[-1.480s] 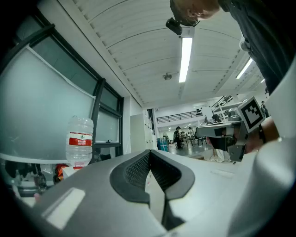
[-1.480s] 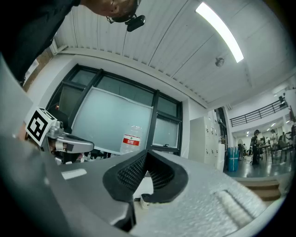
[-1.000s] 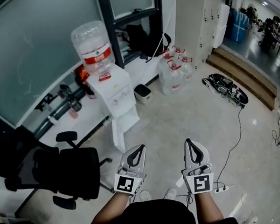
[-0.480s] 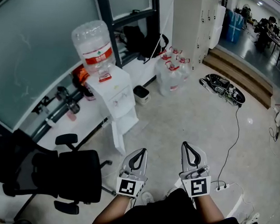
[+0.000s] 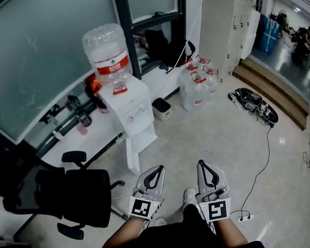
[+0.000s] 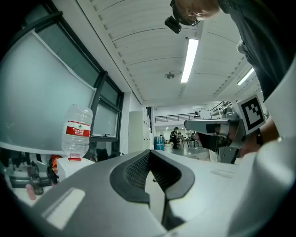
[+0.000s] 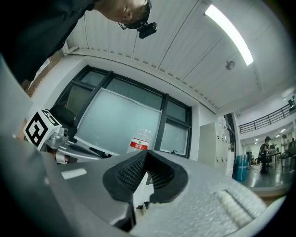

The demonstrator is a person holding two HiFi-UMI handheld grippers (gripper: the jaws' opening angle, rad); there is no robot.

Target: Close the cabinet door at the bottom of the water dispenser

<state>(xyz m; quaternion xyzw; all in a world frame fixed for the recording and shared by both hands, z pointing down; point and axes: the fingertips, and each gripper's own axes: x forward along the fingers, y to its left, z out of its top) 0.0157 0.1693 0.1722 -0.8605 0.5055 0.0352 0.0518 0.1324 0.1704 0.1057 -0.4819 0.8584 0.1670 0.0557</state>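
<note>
The white water dispenser [image 5: 134, 110] stands against the glass wall with a clear bottle [image 5: 108, 54] with a red label on top. Its bottom cabinet door [image 5: 132, 155] hangs open and juts out toward me. My left gripper [image 5: 155, 171] and right gripper [image 5: 204, 166] are held side by side low in the head view. Both are short of the door, shut, with nothing in them. In the left gripper view the bottle [image 6: 77, 132] shows at the left and the right gripper [image 6: 213, 133] at the right. In the right gripper view the bottle [image 7: 140, 141] appears just above the shut tips.
A black office chair [image 5: 67, 194] stands left of my grippers, close to the open door. Several full water bottles [image 5: 197, 81] and a small bin [image 5: 162, 108] sit right of the dispenser. A power strip with its cable [image 5: 246, 218] lies at the right, and wooden steps [image 5: 275, 86] are further back.
Both grippers have sunk a little in the head view and come closer together, still shut. The dispenser sits slightly lower and nearer in the view.
</note>
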